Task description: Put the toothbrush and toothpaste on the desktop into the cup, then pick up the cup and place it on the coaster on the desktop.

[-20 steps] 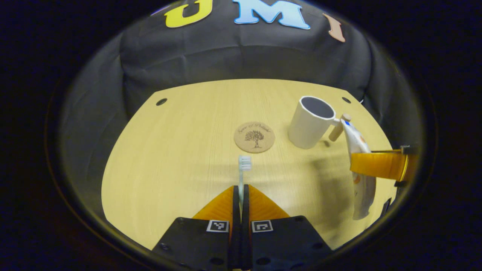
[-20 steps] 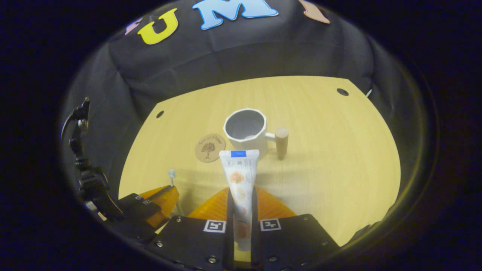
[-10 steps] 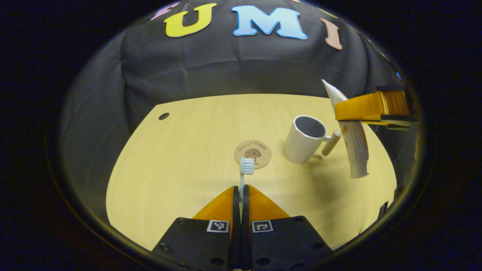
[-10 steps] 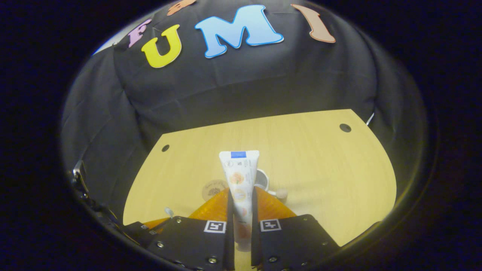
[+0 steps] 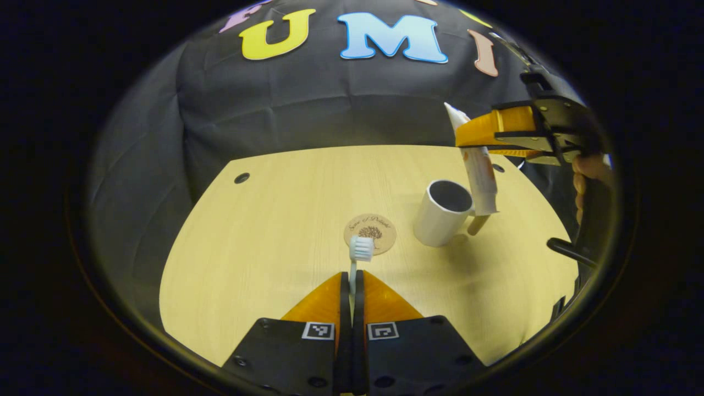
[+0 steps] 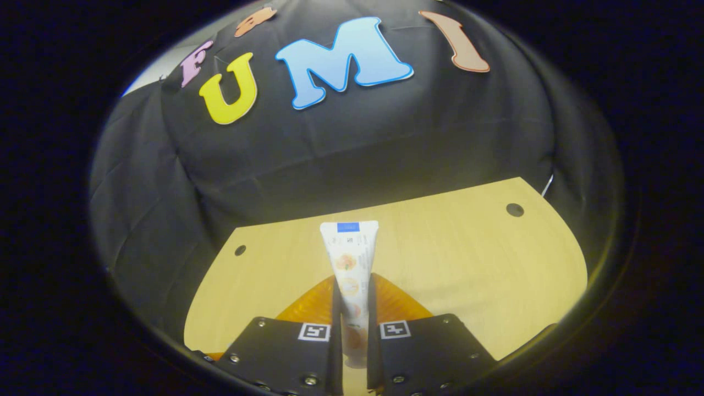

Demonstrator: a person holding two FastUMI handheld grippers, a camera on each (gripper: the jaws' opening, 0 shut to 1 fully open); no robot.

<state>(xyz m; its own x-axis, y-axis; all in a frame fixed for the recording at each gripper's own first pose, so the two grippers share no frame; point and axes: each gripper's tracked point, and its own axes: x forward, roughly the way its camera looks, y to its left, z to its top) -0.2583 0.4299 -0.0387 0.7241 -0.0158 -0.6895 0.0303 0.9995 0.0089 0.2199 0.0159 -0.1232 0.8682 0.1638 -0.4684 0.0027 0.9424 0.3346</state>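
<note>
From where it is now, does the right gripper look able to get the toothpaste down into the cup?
Probably yes. The right gripper holds the toothpaste nearly upright, its lower end hanging by the rim of the cup. The cup's mouth is open and empty, and the left gripper with the toothbrush sits well aside.

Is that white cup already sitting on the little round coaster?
No: in the left gripper view the cup stands on the bare desktop beside the coaster, apart from it.
</note>
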